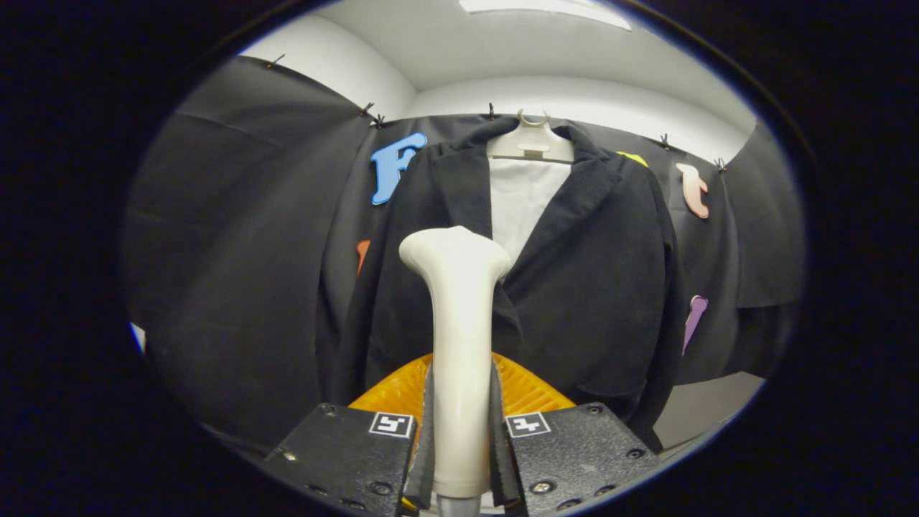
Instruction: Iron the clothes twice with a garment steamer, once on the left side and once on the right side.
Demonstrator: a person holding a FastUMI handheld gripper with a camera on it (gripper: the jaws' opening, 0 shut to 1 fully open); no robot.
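Note:
A cream-white garment steamer (459, 323) stands upright between my fingers, its handle clamped by both pads and its flared head up at chest height of the clothes. My gripper (461, 431) is shut on that handle. Beyond the steamer hangs a dark jacket (589, 287) over a white shirt (520, 205) on a pale hanger (531, 143), facing me against the black cloth wall. The steamer head sits just ahead of the jacket's left lapel; whether it touches the fabric I cannot tell.
Black cloth (251, 251) lines the booth on the left, back and right, pinned below a white wall (574, 97). A pale floor or table patch (707, 409) shows low on the right past the jacket's hem.

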